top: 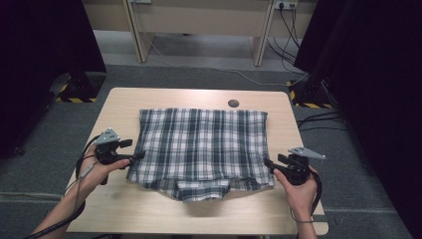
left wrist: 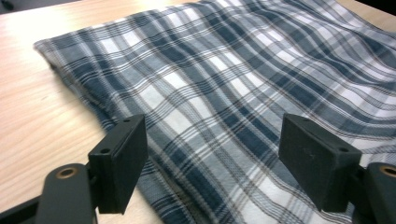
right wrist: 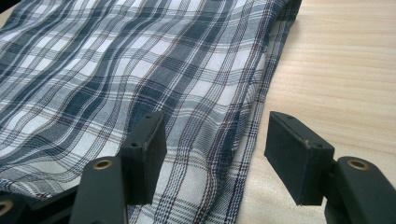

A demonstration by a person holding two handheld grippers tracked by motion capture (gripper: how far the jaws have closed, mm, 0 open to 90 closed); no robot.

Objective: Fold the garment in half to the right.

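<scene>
High view: folded plaid shirt [top: 201, 147] flat at centre of wooden counter [top: 149, 209], blue-grey/white check, collar end toward near edge, small flap sticking out at near-middle. Left gripper [top: 139, 155] at shirt's left near corner, tips just at cloth edge, held in left hand [top: 102, 172]. Right gripper [top: 268, 163] at shirt's right near corner, tips just beside the edge, held in right hand [top: 298, 191]. Grey three-cornered plate atop each. Round dark hole [top: 233, 103] in counter beyond shirt's far edge. Dark carpet floor [top: 30, 169] around, desk legs and cables at far side.

Left gripper view: jaws well apart, nothing pinched betw. them. Plaid cloth spread below and ahead, folded edge running diagonally from far left down toward the left-hand jaw. Bare counter wood to left of that edge. Cloth lying flat w/ slight ripples. Whether pads brush the cloth: cannot tell.

Right gripper view: jaws apart too, nothing clamped. Shirt's hemmed side edge running from far upper right down betw. the jaws; left-hand jaw over cloth, right-hand jaw over bare wood. Cloth gently wavy, lying on counter.
</scene>
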